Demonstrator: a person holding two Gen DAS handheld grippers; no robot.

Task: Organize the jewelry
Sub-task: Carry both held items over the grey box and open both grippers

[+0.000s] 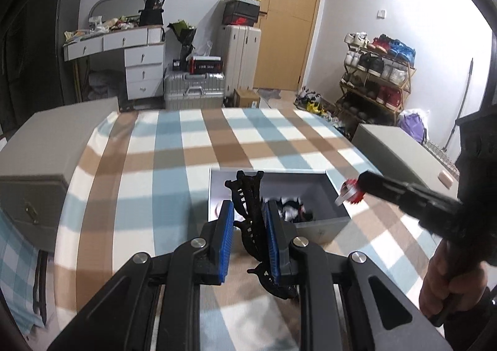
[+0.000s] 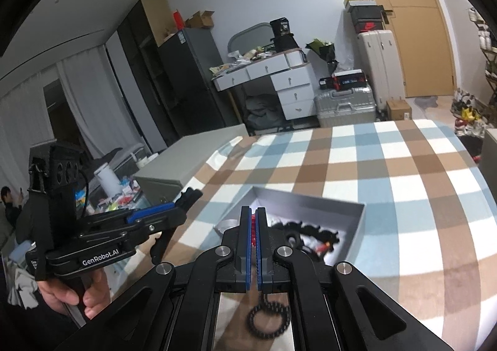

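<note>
A grey open box [image 1: 323, 225] sits on the checked cloth and holds several jewelry pieces [image 1: 292, 209]; it also shows in the right wrist view [image 2: 357, 226]. My left gripper [image 1: 248, 223] is partly open, with a black hair claw clip [image 1: 248, 205] between its blue pads, resting against the right pad, above the box's near-left side. My right gripper [image 2: 253, 226] is shut on a red beaded piece [image 2: 253, 228] with a white tag [image 1: 343, 194], held over the box's right edge. A black coiled hair tie [image 2: 268, 318] lies below the right gripper.
The checked cloth [image 1: 186, 145] covers the table. Grey cabinets stand at the left [image 1: 46, 145] and right [image 1: 400, 152]. A silver round item [image 2: 225, 225] lies in the box's left corner. A desk, suitcases and a shoe rack stand behind.
</note>
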